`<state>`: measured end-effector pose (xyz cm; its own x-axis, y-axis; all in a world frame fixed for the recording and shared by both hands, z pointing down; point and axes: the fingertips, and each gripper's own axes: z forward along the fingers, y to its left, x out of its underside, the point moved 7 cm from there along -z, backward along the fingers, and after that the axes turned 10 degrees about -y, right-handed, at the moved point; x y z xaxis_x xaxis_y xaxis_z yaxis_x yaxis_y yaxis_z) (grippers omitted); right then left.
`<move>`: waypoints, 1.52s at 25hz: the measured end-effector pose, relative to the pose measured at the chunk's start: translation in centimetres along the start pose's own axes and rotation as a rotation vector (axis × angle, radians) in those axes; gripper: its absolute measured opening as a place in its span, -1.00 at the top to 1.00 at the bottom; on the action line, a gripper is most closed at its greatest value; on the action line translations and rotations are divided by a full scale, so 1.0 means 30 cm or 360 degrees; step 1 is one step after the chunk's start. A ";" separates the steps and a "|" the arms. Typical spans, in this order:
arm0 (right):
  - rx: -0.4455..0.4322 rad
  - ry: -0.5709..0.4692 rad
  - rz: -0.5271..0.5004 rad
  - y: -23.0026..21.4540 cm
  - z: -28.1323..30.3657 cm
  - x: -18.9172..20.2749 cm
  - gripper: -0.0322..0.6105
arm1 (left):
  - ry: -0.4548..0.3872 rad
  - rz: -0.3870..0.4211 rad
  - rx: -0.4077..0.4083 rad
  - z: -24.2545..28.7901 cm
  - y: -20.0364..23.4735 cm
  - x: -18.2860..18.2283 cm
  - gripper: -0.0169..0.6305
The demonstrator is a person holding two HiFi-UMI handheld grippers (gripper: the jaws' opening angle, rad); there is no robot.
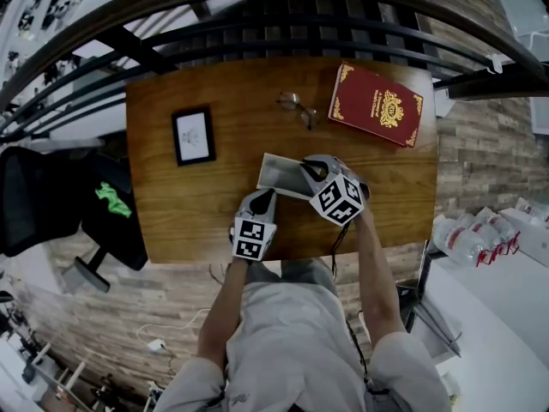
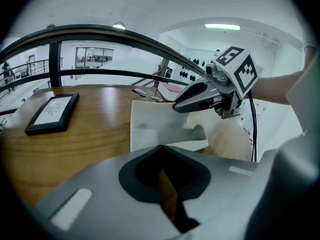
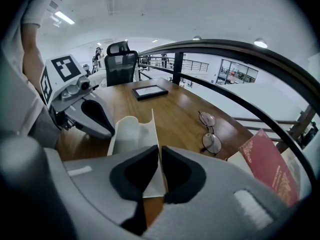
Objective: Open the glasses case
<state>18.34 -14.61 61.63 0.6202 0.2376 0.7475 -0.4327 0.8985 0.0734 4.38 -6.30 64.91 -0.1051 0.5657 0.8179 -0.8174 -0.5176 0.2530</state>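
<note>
The right gripper view is showing what the head view is hiding. In it, the right claw (image 3: pixel 160 153) is clamping on a thin wall of the white glasses case (image 3: pixel 131 134) that is standing upright, with the pads pressing on it from both sides. In the head view that grip is lying under the marker cube. There the case is only appearing as a pale shape near the middle of the wooden counter (image 1: pixel 206 196), just in front of the person.

The left gripper view is showing the left claw (image 2: pixel 160 148) with its jaws sitting together and nothing between them. Its tips are lying at the case's near edge, and I cannot tell whether they are touching it. That view is also catching the right claw from the side, reaching over the case.

The right gripper view is giving the clearest look at the glasses (image 3: pixel 209 131), which are lying on the counter beyond the case, apart from it and near the red book (image 1: pixel 377 104).

Counting across the views, there are two claws, one case, one pair of glasses, one red book and one black picture frame (image 1: pixel 193 136). One black office chair (image 3: pixel 121 59) is standing at the counter's end.
</note>
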 end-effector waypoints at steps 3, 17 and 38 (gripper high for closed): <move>0.0006 -0.0006 0.0008 -0.013 0.006 0.003 0.81 | -0.0001 0.0000 -0.0003 0.000 0.002 -0.002 0.89; 0.0036 -0.0001 0.0008 -0.026 0.018 0.013 0.61 | -0.0005 -0.0014 -0.0002 0.008 0.007 -0.001 0.89; 0.0407 -0.0330 0.0289 0.122 -0.244 -0.033 0.83 | -0.0153 0.0168 0.0106 -0.108 0.009 -0.163 0.89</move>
<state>20.93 -8.85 56.33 0.3840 0.2813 0.8794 -0.6892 0.7212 0.0702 2.85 -7.13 59.30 -0.1311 0.4438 0.8865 -0.7650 -0.6140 0.1943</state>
